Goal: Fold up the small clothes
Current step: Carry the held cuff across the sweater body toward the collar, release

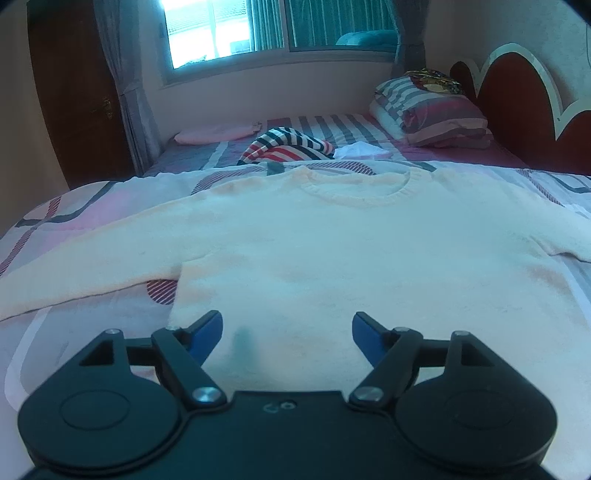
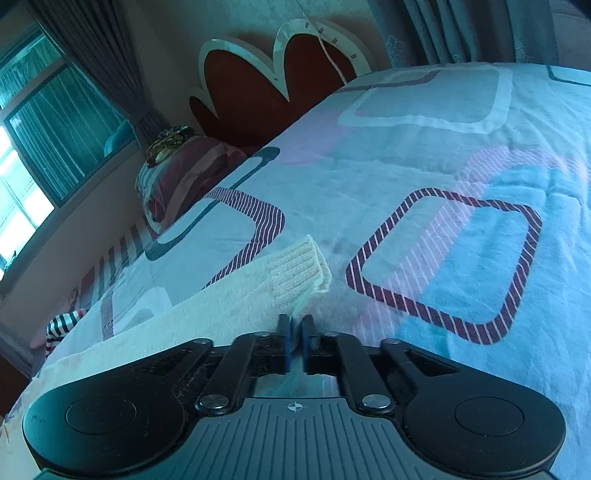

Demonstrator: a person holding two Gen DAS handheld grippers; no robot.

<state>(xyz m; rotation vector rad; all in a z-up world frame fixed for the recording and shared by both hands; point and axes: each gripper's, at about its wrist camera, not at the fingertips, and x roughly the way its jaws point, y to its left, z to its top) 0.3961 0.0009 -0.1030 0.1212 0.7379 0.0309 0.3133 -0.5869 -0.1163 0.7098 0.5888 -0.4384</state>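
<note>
Cream sweater (image 1: 332, 251) lies flat, front up, on the patterned bedspread (image 1: 92, 206), neckline at the far end, sleeves spread out to left and right. My left gripper (image 1: 287, 330) sits over the near hem, jaws spread wide, blue pads (image 1: 207, 332) on either side of the fabric, nothing held.

On the right wrist view, my right gripper (image 2: 295, 334) has its jaws pressed together on the edge of the sweater's sleeve (image 2: 236, 295), just short of the ribbed cuff (image 2: 299, 273). The cuff lies just past the fingertips on the bedspread.

Far side of the bed: a striped garment (image 1: 288, 147) in a heap, a pink folded piece (image 1: 218, 133) to its left, stacked pillows (image 1: 436, 110) against the red headboard (image 1: 517, 96). Window (image 1: 258, 29) beyond.
</note>
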